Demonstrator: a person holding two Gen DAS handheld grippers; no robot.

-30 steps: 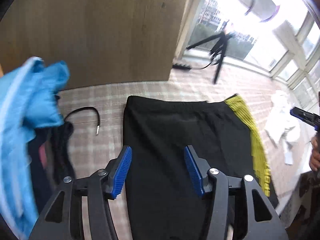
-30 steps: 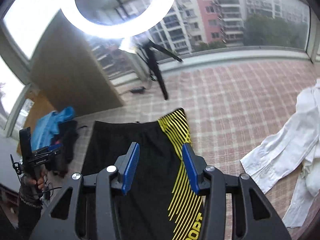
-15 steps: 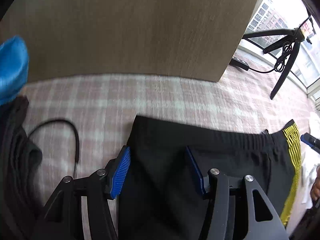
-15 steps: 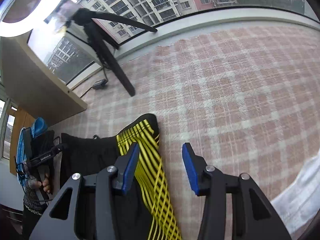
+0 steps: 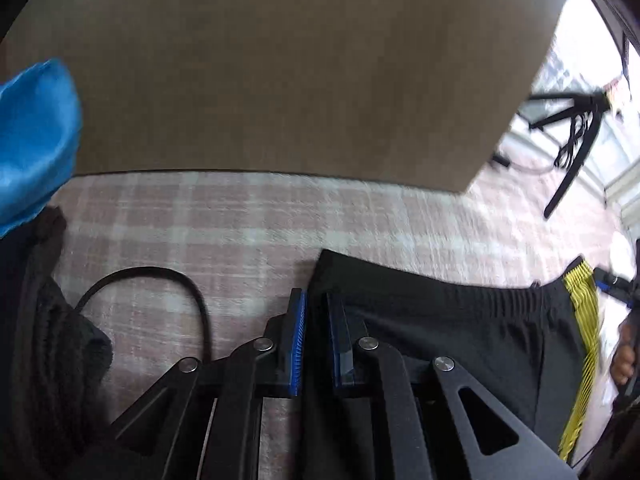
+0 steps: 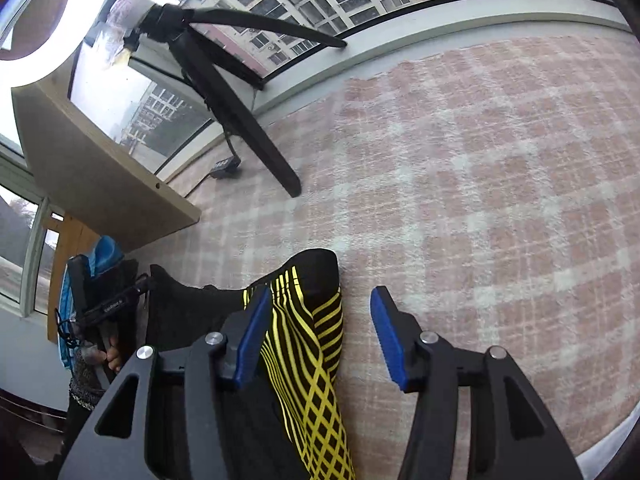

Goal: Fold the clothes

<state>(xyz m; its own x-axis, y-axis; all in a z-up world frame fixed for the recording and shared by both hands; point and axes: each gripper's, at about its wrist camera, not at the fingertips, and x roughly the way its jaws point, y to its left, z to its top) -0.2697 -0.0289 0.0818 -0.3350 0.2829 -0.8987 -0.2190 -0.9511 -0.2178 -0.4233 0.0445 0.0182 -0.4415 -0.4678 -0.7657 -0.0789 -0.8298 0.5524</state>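
Shorts [image 5: 440,340] lie flat on the checked carpet [image 5: 240,220], waistband edge toward the wooden panel [image 5: 280,60]; black body, yellow-striped side band [image 6: 316,352] on the edge away from the clothes pile. Left of the shorts: a heap with blue cloth [image 5: 32,140] on top and dark cloth [image 5: 48,320] below, and a black cord [image 5: 160,276] looping on the carpet just beside the shorts' near corner. Left hand-held gripper [image 5: 316,340]: blue pads nearly together at the left waistband corner, black cloth between them, so I read it as clamped on the shorts, though how deep the bite goes is hidden by the fingers. Risk: it looks like an edge-only hold, so the corner may slip out on lifting; a pinch through one layer only would let the lower layer stay down and skew the fold. The cord is close enough to be dragged along. Right hand-held gripper [image 6: 316,344]: pads wide apart, straddling the striped corner, left pad over the band, right pad over bare carpet; nothing held. Risk: if it closes as it stands it may catch only the outermost edge, or carpet pile with it; uneven grips at the two corners would give a crooked crease. Right of the shorts: a tripod [image 6: 240,112] by the window, well apart, low risk.
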